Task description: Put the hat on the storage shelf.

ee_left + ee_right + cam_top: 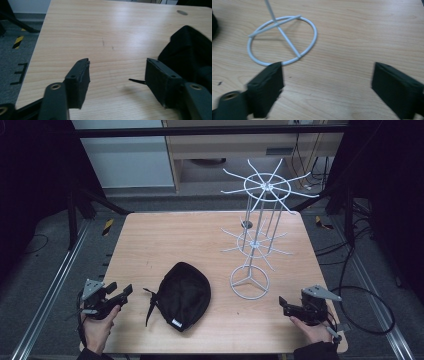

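A black cap [183,295] lies on the wooden table [165,240] near the front, its strap trailing to the left. A white wire rack [260,220] with two tiers of spokes stands to its right on a ring base [249,282]. My left gripper [124,293] is held at the table's front left, open and empty, with the cap [190,55] just beyond its right jaw. My right gripper [282,304] is held at the front right, also open and empty. The rack's ring base [282,40] lies just ahead of its left jaw.
The table's left edge [37,50] drops to a grey floor with yellow-black tape marks. A round hole [246,224] sits in the tabletop behind the rack. Metal rails run along both sides of the table, and cables lie on the floor at the right.
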A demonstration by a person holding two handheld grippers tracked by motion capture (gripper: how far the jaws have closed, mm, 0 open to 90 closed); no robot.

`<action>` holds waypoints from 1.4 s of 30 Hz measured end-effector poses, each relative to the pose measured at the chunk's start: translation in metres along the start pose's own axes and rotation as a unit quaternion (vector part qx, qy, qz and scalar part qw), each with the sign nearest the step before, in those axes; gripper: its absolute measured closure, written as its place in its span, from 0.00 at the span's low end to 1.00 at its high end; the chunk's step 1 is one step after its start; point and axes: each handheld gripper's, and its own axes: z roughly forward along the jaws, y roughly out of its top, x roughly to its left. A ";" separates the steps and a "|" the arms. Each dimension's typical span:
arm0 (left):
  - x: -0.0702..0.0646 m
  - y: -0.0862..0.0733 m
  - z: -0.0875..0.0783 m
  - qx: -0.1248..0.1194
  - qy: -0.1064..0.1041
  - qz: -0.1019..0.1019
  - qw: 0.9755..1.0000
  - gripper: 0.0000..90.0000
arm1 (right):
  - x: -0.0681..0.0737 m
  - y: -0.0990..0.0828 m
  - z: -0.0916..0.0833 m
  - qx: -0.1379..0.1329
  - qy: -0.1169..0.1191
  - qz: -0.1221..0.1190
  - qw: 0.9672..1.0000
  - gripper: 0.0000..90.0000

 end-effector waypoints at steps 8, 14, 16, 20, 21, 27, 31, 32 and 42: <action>-0.025 0.001 -0.005 0.012 -0.040 0.027 0.999 0.49 | 0.018 0.000 -0.008 -0.021 0.050 -0.005 0.999 0.43; -0.039 0.000 -0.005 0.015 -0.056 0.044 0.997 0.51 | 0.038 0.005 -0.005 -0.012 0.079 -0.029 0.996 0.47; -0.044 0.000 -0.004 0.019 -0.060 0.048 0.997 0.51 | 0.046 0.007 -0.004 -0.010 0.093 -0.032 0.995 0.47; -0.051 0.000 -0.006 0.021 -0.068 0.053 0.996 0.52 | 0.061 0.010 -0.002 -0.010 0.114 -0.041 0.993 0.47; -0.053 0.000 -0.006 0.021 -0.069 0.053 0.996 0.53 | 0.065 0.011 -0.001 -0.010 0.120 -0.042 0.992 0.46; -0.063 -0.002 -0.008 0.032 -0.075 0.053 0.995 0.55 | 0.086 0.016 0.004 -0.012 0.144 -0.054 0.988 0.46; -0.068 -0.004 -0.008 0.040 -0.080 0.050 0.995 0.55 | 0.100 0.021 0.010 -0.011 0.157 -0.064 0.985 0.46; -0.069 -0.005 -0.009 0.045 -0.080 0.050 0.995 0.55 | 0.103 0.022 0.011 -0.012 0.158 -0.067 0.985 0.46; -0.079 -0.014 -0.010 0.076 -0.086 0.050 0.992 0.54 | 0.141 0.035 0.033 -0.009 0.176 -0.090 0.980 0.46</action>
